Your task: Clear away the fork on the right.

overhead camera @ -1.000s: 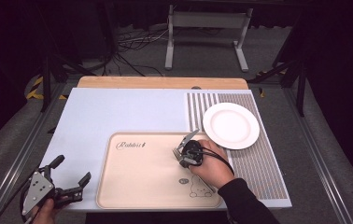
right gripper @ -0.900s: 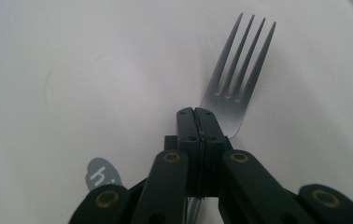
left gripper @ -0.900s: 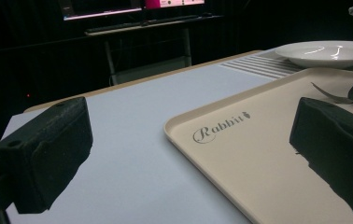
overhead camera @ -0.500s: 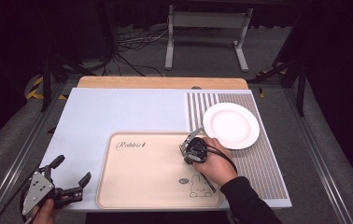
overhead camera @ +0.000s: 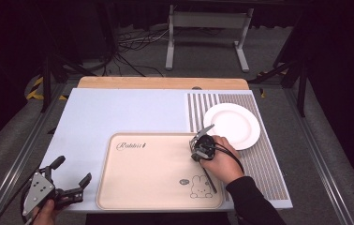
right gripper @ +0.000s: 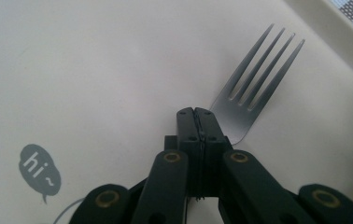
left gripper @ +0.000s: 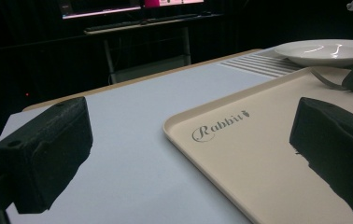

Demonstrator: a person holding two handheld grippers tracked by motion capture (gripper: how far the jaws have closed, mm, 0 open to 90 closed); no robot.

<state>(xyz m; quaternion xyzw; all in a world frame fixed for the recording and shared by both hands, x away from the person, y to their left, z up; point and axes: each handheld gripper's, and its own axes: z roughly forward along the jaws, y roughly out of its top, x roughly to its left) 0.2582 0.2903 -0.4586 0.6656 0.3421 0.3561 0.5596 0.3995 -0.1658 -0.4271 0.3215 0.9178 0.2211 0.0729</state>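
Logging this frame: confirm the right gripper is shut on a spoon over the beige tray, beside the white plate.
Wrong on one point: the right gripper is shut on a fork, as the right gripper view's four tines show. It is over the beige tray, beside the white plate.

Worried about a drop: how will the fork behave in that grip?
The fork looks like polished metal, so it is probably stiff but slippery. The right gripper pinches only its narrow neck, so it may pivot. It seems light, and unlikely to break if it falls on the tray.

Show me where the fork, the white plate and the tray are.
fork [right gripper: 258, 74], right gripper view, on its tines.
white plate [overhead camera: 233, 124], high view, on its centre.
tray [overhead camera: 142, 173], high view, on its bare floor.
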